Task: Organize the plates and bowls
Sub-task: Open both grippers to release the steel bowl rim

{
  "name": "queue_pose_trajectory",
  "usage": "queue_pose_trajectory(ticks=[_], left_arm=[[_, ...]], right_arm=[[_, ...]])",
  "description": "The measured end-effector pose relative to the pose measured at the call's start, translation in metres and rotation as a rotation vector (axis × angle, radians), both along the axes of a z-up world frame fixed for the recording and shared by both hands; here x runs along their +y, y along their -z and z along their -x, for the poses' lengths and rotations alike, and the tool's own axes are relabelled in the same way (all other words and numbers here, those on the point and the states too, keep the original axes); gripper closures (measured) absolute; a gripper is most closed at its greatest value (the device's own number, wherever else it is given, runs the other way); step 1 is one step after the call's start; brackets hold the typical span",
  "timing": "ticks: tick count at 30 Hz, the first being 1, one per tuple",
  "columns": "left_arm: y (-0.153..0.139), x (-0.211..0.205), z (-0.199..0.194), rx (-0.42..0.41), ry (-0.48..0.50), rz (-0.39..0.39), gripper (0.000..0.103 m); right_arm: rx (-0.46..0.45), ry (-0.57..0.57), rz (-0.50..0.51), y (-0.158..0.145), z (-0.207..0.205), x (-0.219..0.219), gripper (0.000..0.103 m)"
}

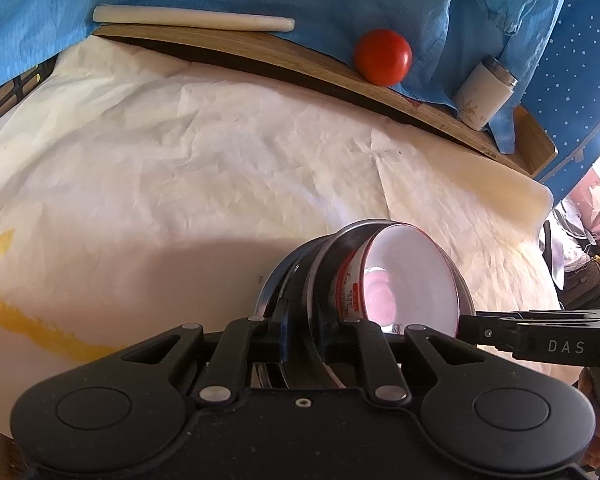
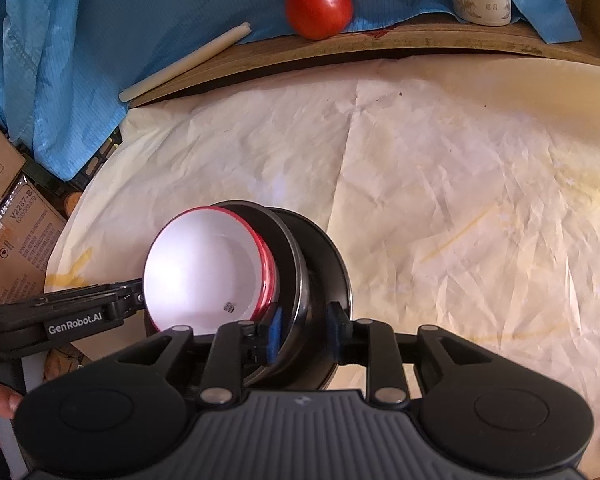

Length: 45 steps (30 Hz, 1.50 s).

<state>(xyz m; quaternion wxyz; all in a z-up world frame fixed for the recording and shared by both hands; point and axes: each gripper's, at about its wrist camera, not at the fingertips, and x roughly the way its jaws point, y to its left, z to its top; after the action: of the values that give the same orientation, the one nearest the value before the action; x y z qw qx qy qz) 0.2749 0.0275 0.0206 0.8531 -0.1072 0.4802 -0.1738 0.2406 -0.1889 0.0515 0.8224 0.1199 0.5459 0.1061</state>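
Two grippers share my stack: left gripper (image 1: pixel 302 330) and right gripper (image 2: pixel 306 330) have fingers clamped on the metal plates (image 2: pixel 324 264), lower centre, tilted on edge above the bench (image 2: pixel 440 184), white bowl (image 2: pixel 204 268) nested against them.

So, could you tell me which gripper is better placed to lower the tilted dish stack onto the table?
Right, narrowly. The right gripper has both blue pads visibly straddling the metal dishes beside the red-rimmed bowl; the left gripper grips too, but its pads are hidden.
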Motion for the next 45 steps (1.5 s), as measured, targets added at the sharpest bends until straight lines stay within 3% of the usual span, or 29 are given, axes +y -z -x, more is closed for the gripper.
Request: queue_pose_trajectory(ticks=[16, 23, 25, 28, 30, 32, 35, 37, 39, 43, 45], left_arm=[[0.000, 0.002, 0.001, -0.011, 0.004, 0.007, 0.088], [-0.004, -0.005, 0.007, -0.086, 0.034, -0.051, 0.088], [-0.006, -0.006, 0.009, -0.125, 0.021, -0.093, 0.072], [-0.011, 0.002, 0.010, -0.186, 0.002, -0.105, 0.055], [-0.013, 0.009, 0.008, -0.189, -0.010, -0.088, 0.052], [-0.014, 0.013, 0.007, -0.194, -0.014, -0.070, 0.049], [-0.015, 0.017, 0.010, -0.217, -0.018, -0.062, 0.043], [-0.016, 0.019, 0.013, -0.240, -0.027, -0.058, 0.036], [-0.018, 0.020, 0.018, -0.271, -0.038, -0.061, 0.032], [-0.022, 0.024, 0.027, -0.329, -0.059, -0.081, 0.016], [-0.024, 0.025, 0.031, -0.352, -0.061, -0.092, 0.013]], right_arm=[[-0.035, -0.036, 0.041, -0.004, 0.000, 0.003, 0.071], [-0.072, -0.059, 0.038, -0.005, 0.004, 0.002, 0.069], [-0.077, -0.067, 0.031, -0.005, 0.004, 0.002, 0.068], [-0.086, -0.069, 0.031, -0.006, 0.004, 0.001, 0.064], [-0.101, -0.056, 0.067, -0.009, 0.003, 0.003, 0.037], [-0.152, -0.051, 0.121, -0.012, 0.005, 0.005, 0.032], [-0.178, -0.056, 0.067, -0.016, 0.007, 0.001, 0.019], [-0.200, -0.055, 0.029, -0.019, 0.010, -0.001, 0.018], [-0.234, -0.055, 0.036, -0.022, 0.013, 0.001, 0.016], [-0.296, -0.056, 0.036, -0.025, 0.022, 0.006, 0.012], [-0.321, -0.051, 0.031, -0.025, 0.027, 0.006, 0.010]])
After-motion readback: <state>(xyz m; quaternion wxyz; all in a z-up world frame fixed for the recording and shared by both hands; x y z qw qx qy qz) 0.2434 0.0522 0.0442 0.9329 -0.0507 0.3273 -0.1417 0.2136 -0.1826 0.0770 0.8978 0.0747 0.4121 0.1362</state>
